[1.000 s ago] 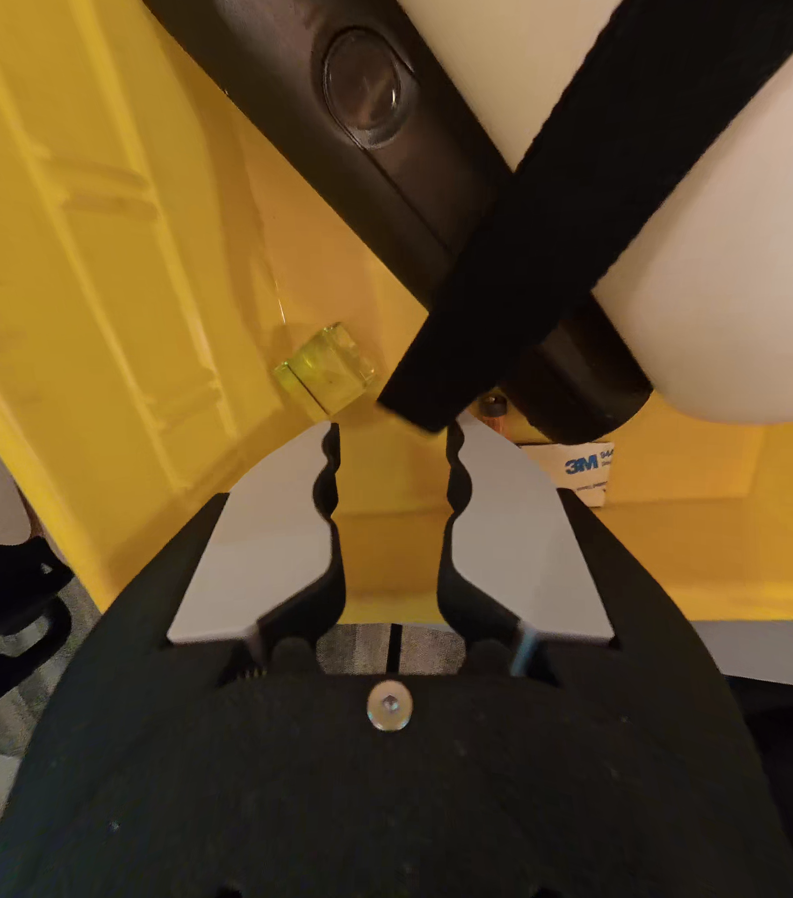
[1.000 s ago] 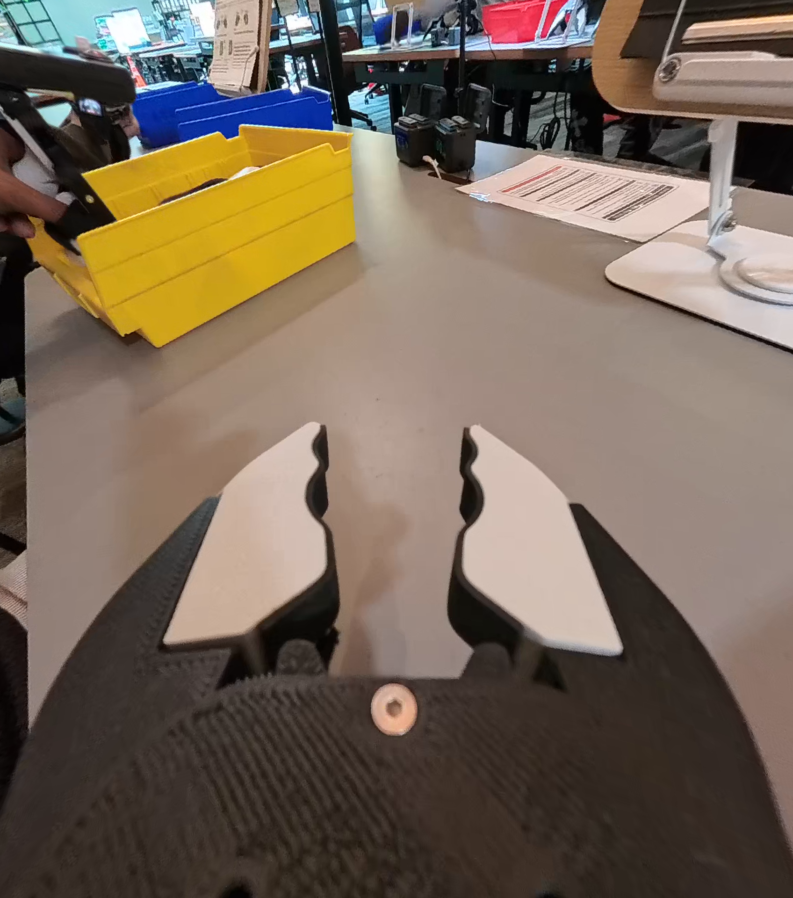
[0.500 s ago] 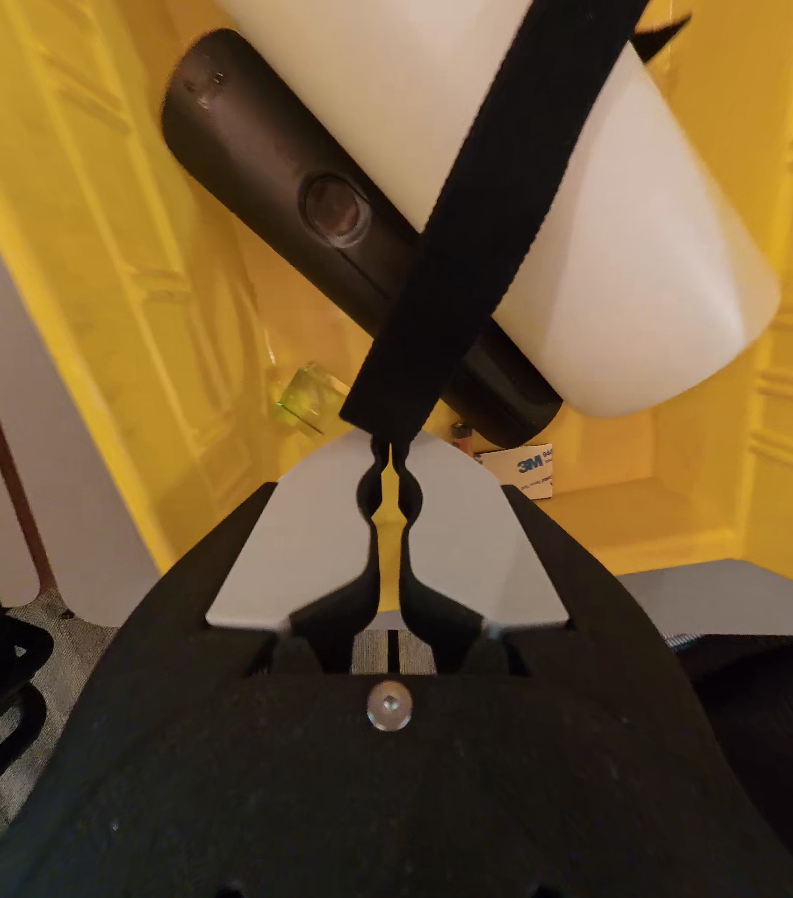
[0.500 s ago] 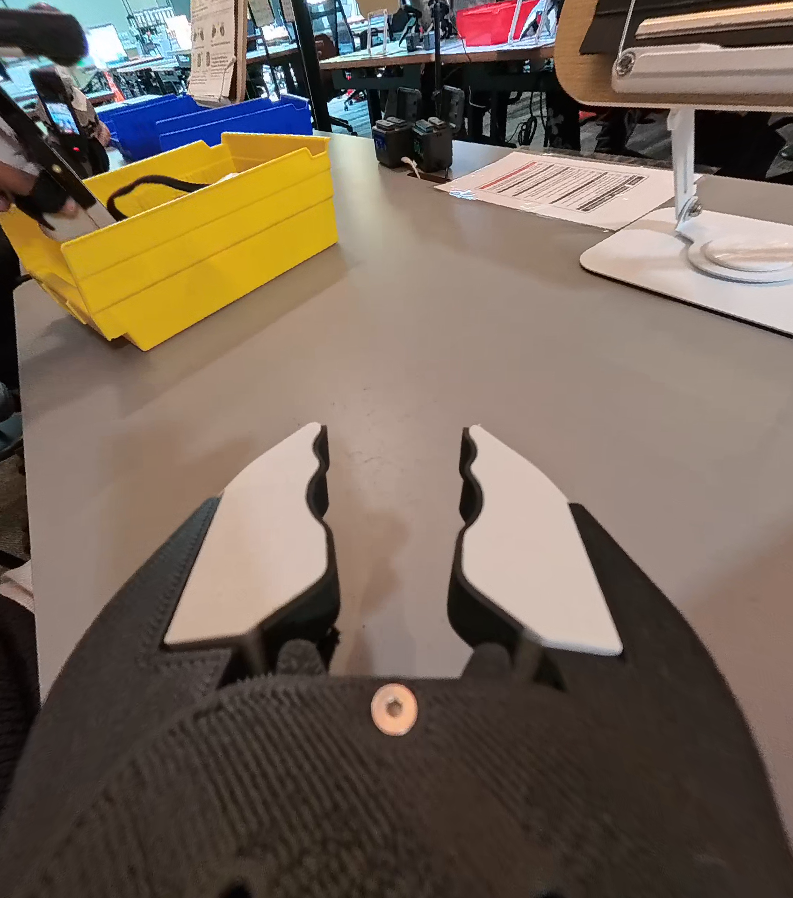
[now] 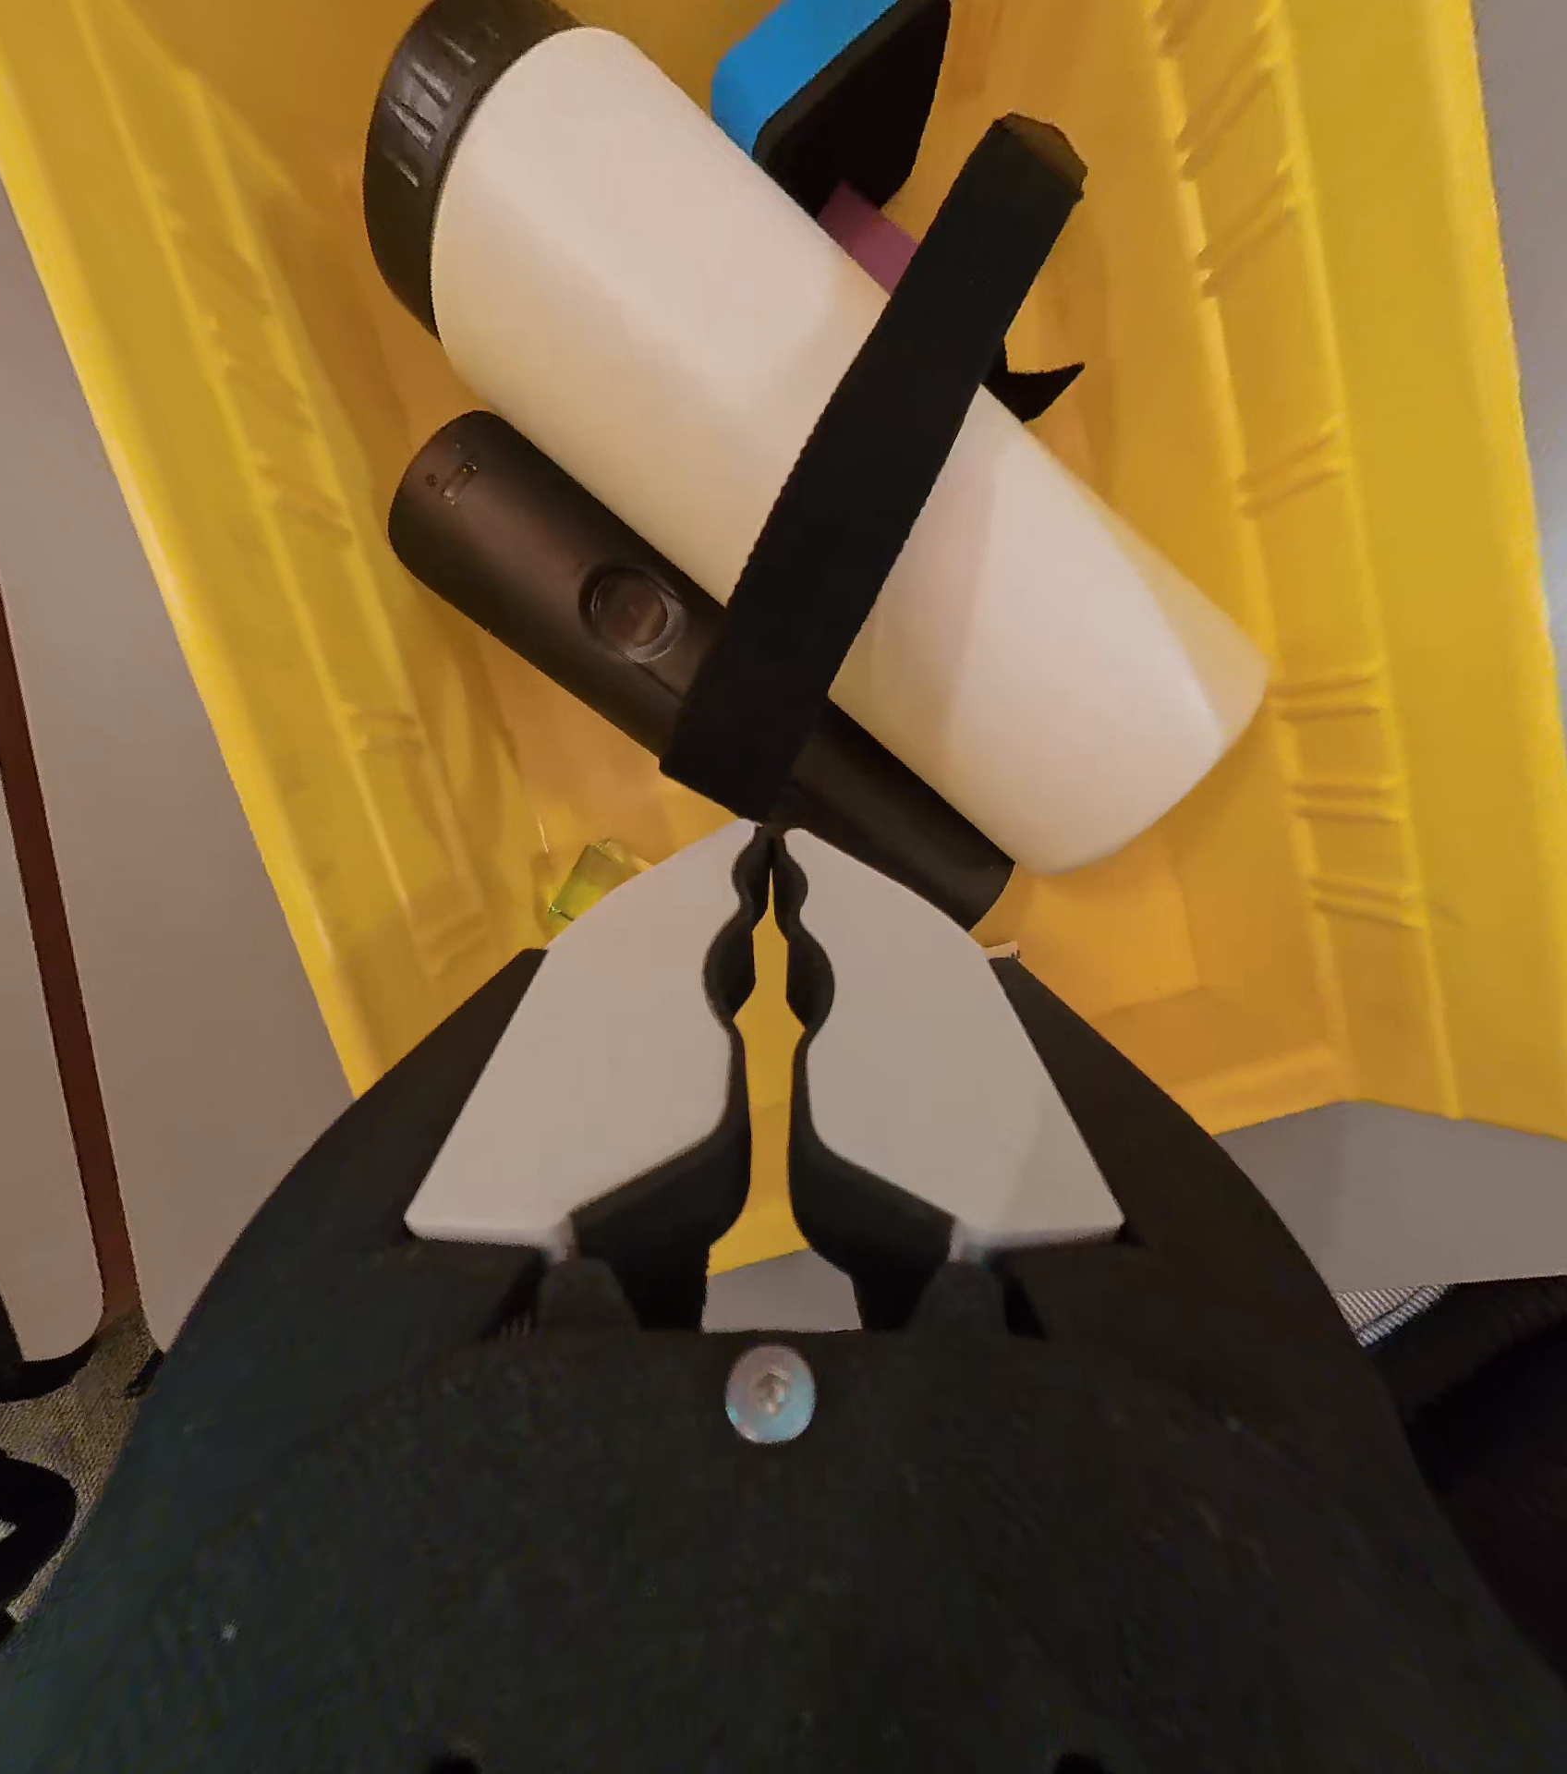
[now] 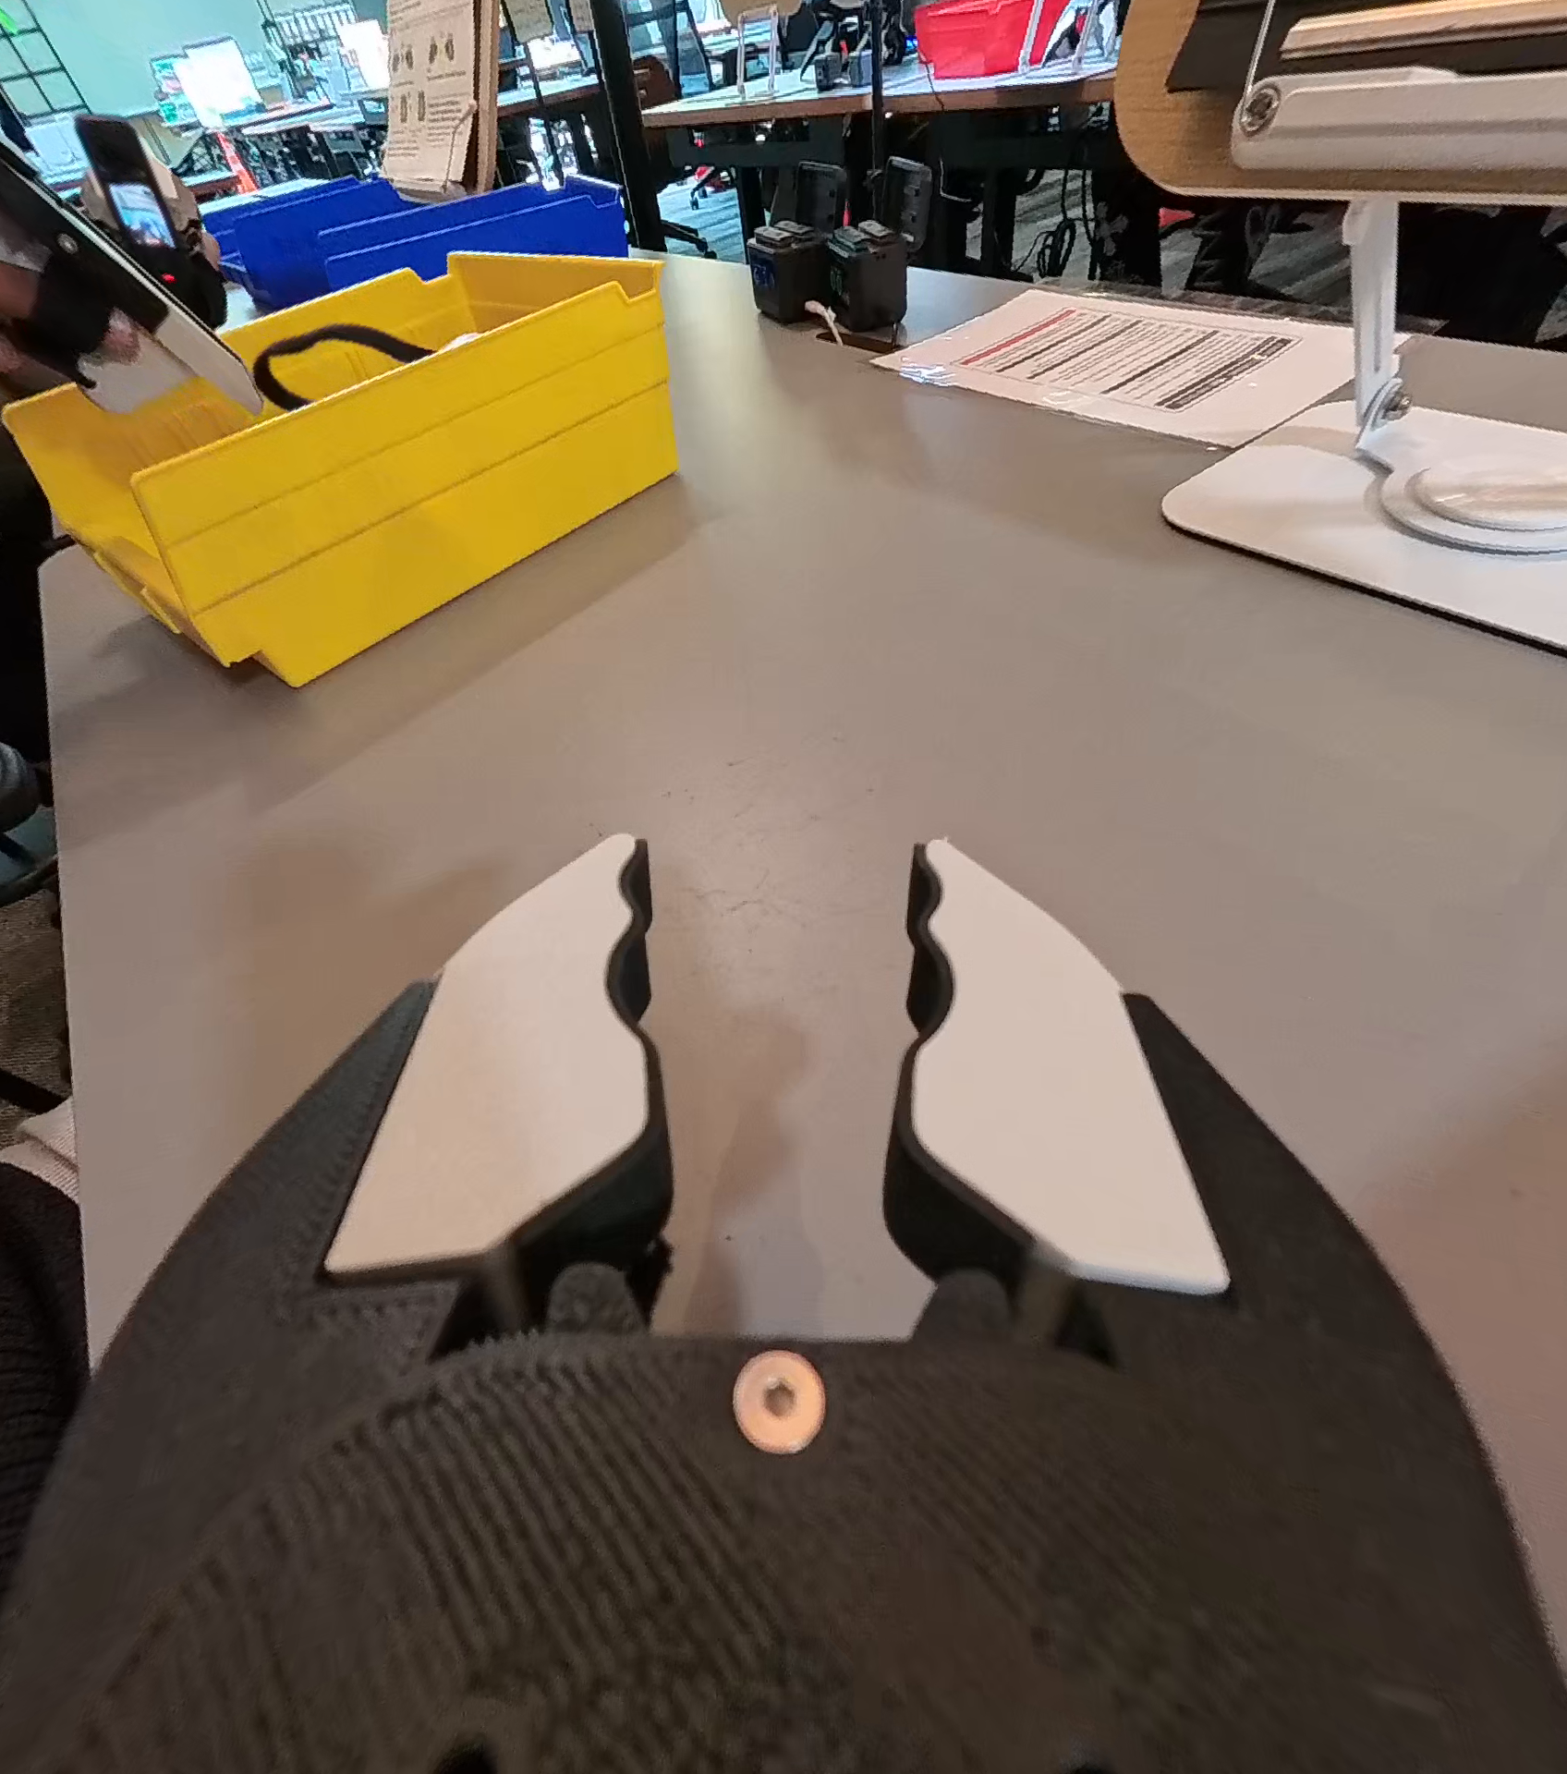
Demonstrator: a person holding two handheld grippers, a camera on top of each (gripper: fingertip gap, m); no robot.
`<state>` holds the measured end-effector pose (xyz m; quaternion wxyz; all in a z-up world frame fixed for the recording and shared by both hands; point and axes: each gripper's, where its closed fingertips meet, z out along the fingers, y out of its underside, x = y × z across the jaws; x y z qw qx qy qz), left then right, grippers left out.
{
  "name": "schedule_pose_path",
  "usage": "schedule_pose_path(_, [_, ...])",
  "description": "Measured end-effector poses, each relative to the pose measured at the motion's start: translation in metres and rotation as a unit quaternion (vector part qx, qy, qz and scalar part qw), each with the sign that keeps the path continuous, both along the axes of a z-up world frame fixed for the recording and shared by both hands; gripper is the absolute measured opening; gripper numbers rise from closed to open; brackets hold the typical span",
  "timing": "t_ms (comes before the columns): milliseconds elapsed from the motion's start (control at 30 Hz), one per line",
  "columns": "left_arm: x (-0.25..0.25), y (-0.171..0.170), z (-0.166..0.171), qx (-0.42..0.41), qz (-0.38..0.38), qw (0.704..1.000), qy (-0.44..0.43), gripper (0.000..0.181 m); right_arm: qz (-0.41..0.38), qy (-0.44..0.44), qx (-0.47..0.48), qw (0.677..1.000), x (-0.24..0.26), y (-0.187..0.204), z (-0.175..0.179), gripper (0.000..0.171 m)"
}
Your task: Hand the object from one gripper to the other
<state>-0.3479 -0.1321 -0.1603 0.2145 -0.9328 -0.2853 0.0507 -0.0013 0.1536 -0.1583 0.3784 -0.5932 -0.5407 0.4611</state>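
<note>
Now the left gripper (image 5: pixel 768 845), pinching the black strap (image 5: pixel 842 499) at its fingertips, has lifted higher over the yellow bin (image 5: pixel 1394 672); the right gripper (image 6: pixel 780 854) stays wide open, empty. Strap's far end is hidden.

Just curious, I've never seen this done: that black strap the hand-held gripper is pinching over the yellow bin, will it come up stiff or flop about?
Probably floppy: the black strap bends in a loop over the white bottle. It looks thin and light, so the left hand-held gripper, shut on one edge, should lift it easily. Its free end will likely dangle and sway.
</note>
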Motion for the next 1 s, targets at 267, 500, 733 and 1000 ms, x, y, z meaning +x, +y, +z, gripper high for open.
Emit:
schedule_pose_path(267, [0.0,0.008,0.001,-0.001,-0.019,1.0,0.024,0.036,0.002,-0.001,-0.003,1.0,0.0,-0.001,-0.001,0.052])
schedule_pose_path(500, [-0.022,0.018,-0.017,-0.07,-0.046,0.987,0.137,0.053,0.006,-0.002,-0.005,1.0,0.0,-0.002,-0.001,0.051])
schedule_pose_path(733, [-0.017,0.029,0.025,0.003,-0.052,0.984,0.169,0.023,0.008,-0.002,-0.01,1.0,-0.001,-0.002,-0.002,0.05])
schedule_pose_path(1000, [0.046,0.074,0.151,0.277,-0.119,0.926,0.228,0.022,0.009,-0.003,-0.011,1.0,-0.001,-0.003,-0.002,0.05])
